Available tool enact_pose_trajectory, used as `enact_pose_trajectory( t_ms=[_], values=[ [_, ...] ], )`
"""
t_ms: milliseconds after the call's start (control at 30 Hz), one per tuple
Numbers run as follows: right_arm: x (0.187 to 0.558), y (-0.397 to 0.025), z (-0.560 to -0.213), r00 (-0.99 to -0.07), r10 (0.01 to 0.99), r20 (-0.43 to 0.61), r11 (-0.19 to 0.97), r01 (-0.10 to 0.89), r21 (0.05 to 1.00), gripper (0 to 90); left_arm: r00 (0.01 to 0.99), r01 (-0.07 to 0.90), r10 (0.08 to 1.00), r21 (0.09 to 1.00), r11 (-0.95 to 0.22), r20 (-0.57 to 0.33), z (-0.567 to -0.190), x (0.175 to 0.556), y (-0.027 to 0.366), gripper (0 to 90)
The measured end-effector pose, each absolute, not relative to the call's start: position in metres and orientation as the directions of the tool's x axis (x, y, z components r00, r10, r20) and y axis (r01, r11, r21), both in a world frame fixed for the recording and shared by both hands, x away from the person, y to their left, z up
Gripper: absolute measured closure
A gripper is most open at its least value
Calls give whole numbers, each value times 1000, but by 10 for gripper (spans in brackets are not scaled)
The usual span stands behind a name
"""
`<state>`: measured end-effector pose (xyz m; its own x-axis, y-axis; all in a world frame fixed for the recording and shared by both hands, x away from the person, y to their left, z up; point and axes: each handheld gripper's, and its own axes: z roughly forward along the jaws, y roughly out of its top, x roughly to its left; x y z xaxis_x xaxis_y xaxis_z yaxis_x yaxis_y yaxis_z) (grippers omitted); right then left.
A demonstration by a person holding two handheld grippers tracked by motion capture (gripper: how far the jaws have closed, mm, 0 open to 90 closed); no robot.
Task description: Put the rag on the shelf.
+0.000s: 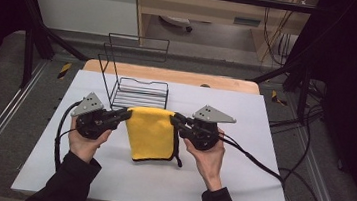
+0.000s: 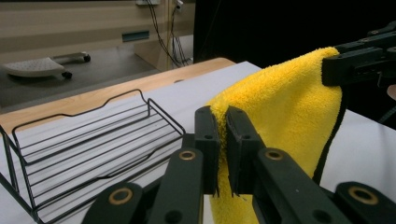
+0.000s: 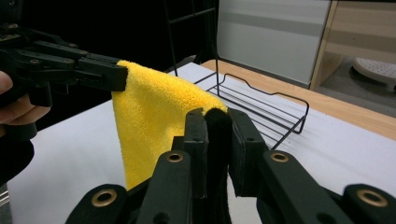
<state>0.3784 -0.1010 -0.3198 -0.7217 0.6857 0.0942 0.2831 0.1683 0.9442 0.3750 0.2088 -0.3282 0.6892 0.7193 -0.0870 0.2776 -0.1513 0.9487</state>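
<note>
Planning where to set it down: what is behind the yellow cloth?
A black wire rack stands on the table just behind the yellow cloth, with nothing in the part that shows. The cloth's top edge covers the rack's near rim.

Two black grippers with brass-ringed pivots, grey three-cornered plates, trailing black cables; dark long sleeves (image 1: pixel 70 182).

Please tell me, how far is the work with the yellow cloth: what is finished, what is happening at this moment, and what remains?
Done: the yellow cloth is off the table at its top edge, which is stretched between the grippers. In hand: the left gripper and right gripper each pinch one top corner, and the cloth hangs down just in front of the wire rack. Left: probably hanging or laying it on the rack, which carries nothing yet.
</note>
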Motion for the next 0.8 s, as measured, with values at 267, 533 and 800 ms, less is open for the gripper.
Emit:
enact_pose_trajectory(
  t_ms=[267,533,800],
  values=[
    [378,-96,-308,-725,686,69,159,242,957,793,678,246,731,961,-126,-77,-319,376,213,840],
    [378,-93,-295,-720,692,44,141,195,971,793,667,208,742,973,-96,-69,-308,378,214,840],
    [379,-87,-279,-717,696,23,121,149,981,793,653,170,754,984,-60,-67,-291,380,220,841]
  ],
)
